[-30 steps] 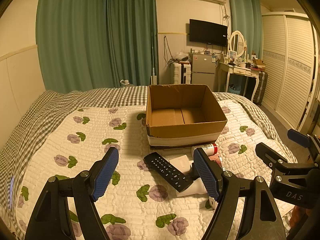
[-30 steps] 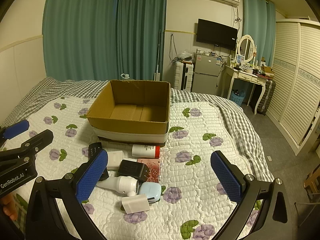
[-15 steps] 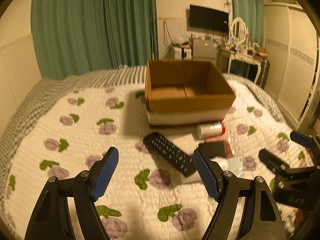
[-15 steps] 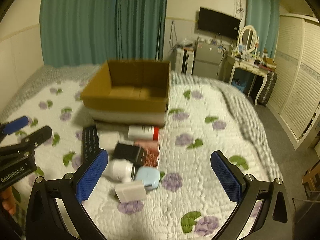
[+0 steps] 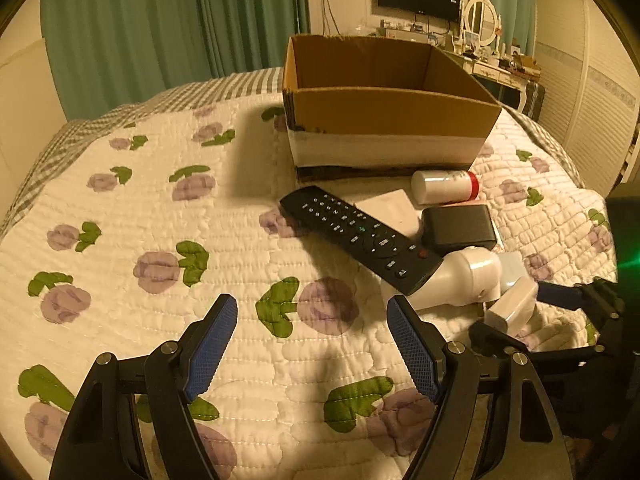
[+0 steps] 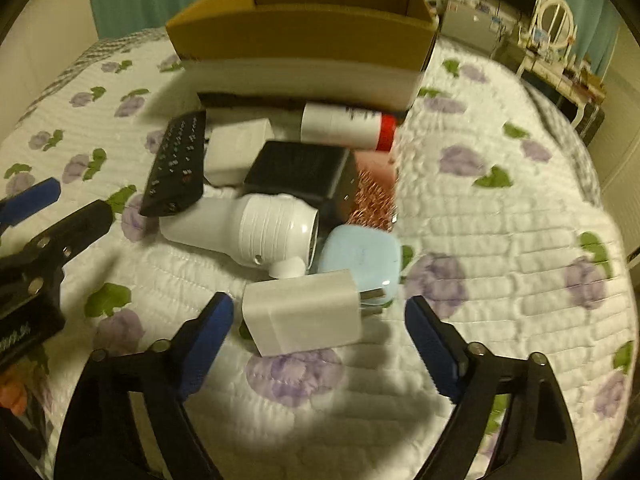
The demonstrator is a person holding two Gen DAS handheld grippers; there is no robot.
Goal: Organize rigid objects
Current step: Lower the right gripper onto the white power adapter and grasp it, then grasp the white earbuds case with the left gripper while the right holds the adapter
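Bedroom; white floral quilted bed point(image 6: 500, 240) carries the pile. Open brown cardboard box point(image 6: 300, 32) at 12 o'clock, presumably the destination. Right tool point(image 6: 319, 340) spread wide, straddling white plug-in charger block point(image 6: 304, 312), likely first pick. Left tool point(image 5: 312, 344) apart, empty, black remote control point(image 5: 360, 236) at 1 o'clock.

Matt cardboard box point(image 5: 384, 108), glossy white plastic charger point(image 6: 304, 312), quilted cloth bedspread point(image 5: 160, 220).
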